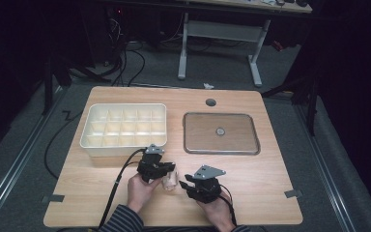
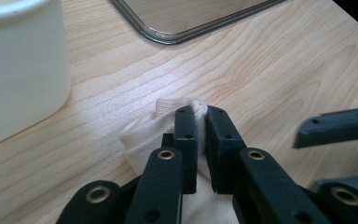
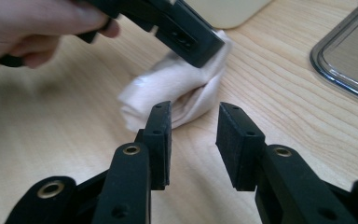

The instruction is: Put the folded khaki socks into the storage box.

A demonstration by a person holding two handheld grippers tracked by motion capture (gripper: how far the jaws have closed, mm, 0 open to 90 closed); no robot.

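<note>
Dark room w/ cables on the floor and a second desk at the back; in front, a light wood tabletop (image 1: pixel 251 193). All places below are relative to the white divided bin (image 1: pixel 124 127).

The bin sits on the tabletop's left half, many small compartments, all look empty. To its right, well apart, lies a flat metal-rimmed tray (image 1: pixel 221 133) w/ a small round thing at its middle. Just in front of the bin's near right corner lies the small cream cloth (image 2: pixel 142 135), rolled or folded into a soft bundle on the bare wood, not in any compartment.

Step in hand, as I judge it: folding or bundling the cloth tighter, maybe for a bin compartment. To do it well: keep the left pinch firm on the cloth's top fold so the roll doesn't spring loose; bring the right tongs in low at the free end, take the full thickness, not one layer; don't drag the bundle across the wood.

Left tongs (image 2: pixel 200 140): pressed together, pinching the cloth's upper fold, fabric visible between the pads. Right tongs (image 3: pixel 193 140): partly spread, nothing between them, the cloth just beyond the tips, no contact; they sit front-right of the bin, beside the left tongs.
</note>
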